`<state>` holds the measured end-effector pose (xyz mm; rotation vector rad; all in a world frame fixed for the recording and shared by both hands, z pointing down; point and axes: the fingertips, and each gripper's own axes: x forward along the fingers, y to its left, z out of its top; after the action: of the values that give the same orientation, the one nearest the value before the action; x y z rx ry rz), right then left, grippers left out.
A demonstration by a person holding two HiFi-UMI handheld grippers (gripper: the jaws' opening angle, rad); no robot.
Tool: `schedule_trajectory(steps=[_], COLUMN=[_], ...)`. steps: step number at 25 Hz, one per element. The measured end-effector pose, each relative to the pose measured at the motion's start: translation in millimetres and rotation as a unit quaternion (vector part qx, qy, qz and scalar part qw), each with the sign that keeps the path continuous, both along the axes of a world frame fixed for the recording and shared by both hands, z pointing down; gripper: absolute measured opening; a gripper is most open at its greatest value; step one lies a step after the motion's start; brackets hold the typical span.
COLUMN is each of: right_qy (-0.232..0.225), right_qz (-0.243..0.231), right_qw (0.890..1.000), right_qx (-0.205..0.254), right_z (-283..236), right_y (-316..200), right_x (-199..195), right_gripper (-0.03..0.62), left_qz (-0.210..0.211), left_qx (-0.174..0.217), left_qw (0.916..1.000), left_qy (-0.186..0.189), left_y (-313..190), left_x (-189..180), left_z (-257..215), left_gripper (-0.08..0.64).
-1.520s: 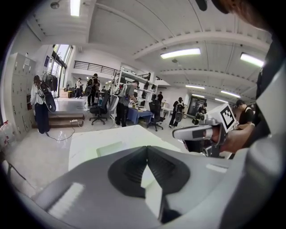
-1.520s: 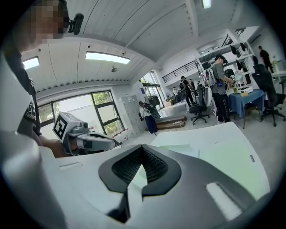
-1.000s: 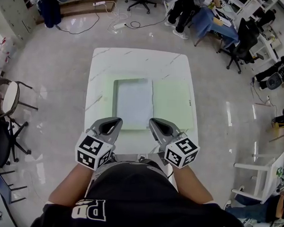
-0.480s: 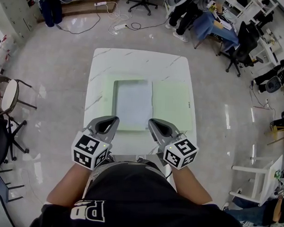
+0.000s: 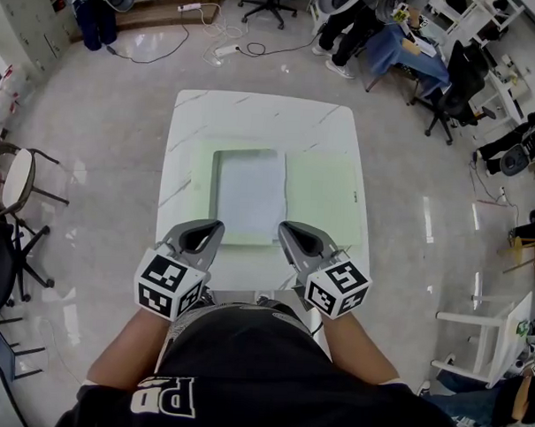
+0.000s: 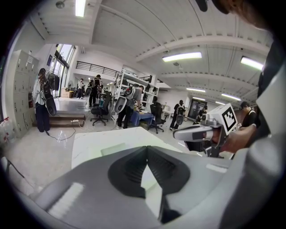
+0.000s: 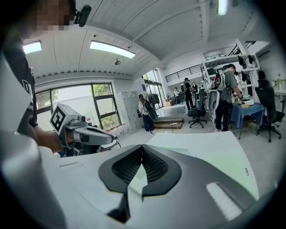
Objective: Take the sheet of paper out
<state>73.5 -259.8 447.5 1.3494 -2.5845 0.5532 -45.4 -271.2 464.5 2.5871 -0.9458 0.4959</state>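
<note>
A white sheet of paper (image 5: 250, 194) lies on the left half of an open pale green folder (image 5: 323, 197) in the middle of the white marble table (image 5: 254, 115). My left gripper (image 5: 213, 228) hovers at the folder's near left corner, jaws closed tip to tip with nothing between them. My right gripper (image 5: 286, 229) sits at the paper's near right corner, also shut and empty. In the left gripper view the shut left gripper (image 6: 146, 148) points over the table (image 6: 100, 136), with the right gripper (image 6: 201, 132) beside it. The right gripper view shows the right gripper (image 7: 142, 146) closed above the folder (image 7: 223, 165).
A stool with a white seat (image 5: 19, 181) stands left of the table. A white rack (image 5: 488, 337) is at the right. Cables and a power strip (image 5: 226, 47) lie on the floor beyond the table, with office chairs (image 5: 455, 79) and people at the back.
Both grippers have shifted only slightly toward the table's near edge. The paper and folder have not moved.
</note>
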Motion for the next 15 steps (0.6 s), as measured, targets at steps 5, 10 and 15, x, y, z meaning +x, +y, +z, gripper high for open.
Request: schedule_trajectory(steps=[5, 10, 15], right_qy=[0.007, 0.011, 0.016], right_qz=[-0.010, -0.009, -0.009], right_qw=[1.000, 1.000, 1.000], right_qx=[0.009, 0.010, 0.012], right_z=[-1.0, 0.5, 0.6], right_y=[1.0, 1.2, 0.7], right_x=[-3.8, -2.8, -1.8], right_gripper=[0.002, 0.010, 0.044], left_qz=[-0.004, -0.005, -0.002], left_qx=[0.002, 0.002, 0.000], left_qw=[1.0000, 1.0000, 1.0000], left_qy=[0.001, 0.001, -0.001], left_y=[-3.3, -3.5, -2.9], left_x=[-2.6, -2.8, 0.2], left_z=[-1.0, -0.4, 0.3], left_gripper=[0.057, 0.057, 0.057])
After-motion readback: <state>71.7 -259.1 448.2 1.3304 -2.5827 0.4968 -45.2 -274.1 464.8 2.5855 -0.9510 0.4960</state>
